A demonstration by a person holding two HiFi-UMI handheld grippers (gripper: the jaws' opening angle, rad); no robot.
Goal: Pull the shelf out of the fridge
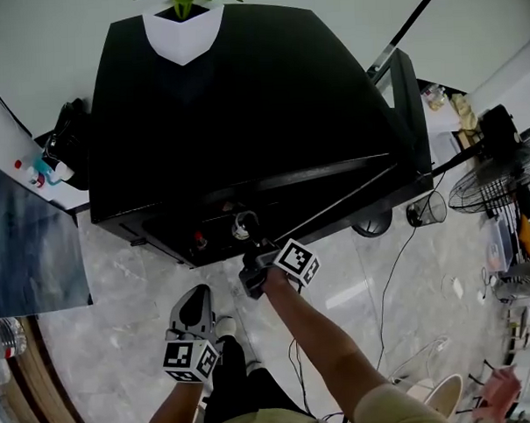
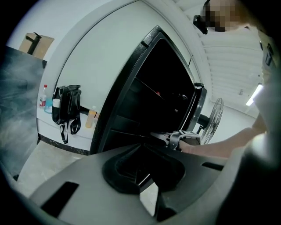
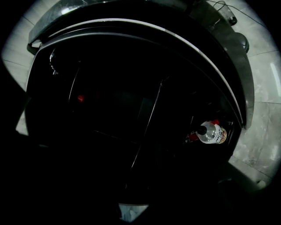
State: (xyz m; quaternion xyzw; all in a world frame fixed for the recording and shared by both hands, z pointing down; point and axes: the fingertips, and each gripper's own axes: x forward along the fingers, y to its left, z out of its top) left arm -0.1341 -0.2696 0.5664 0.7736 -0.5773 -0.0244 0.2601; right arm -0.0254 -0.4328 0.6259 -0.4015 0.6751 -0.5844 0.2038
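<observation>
See shelf (image 3: 147,107) inside the open black fridge (image 1: 243,102), only as faint edges in the dark interior. Find bottle (image 3: 211,132) stored in the door (image 1: 409,103), right of the shelf. Locate right gripper (image 1: 247,240) at the fridge's open front, pointing in; cannot tell how its jaws stand, too dark in its own view. Read left gripper (image 2: 142,149) as fully closed on nothing, held low and back from the fridge. Note black bag (image 2: 66,105) left of fridge, fan (image 1: 500,178) right.
</observation>
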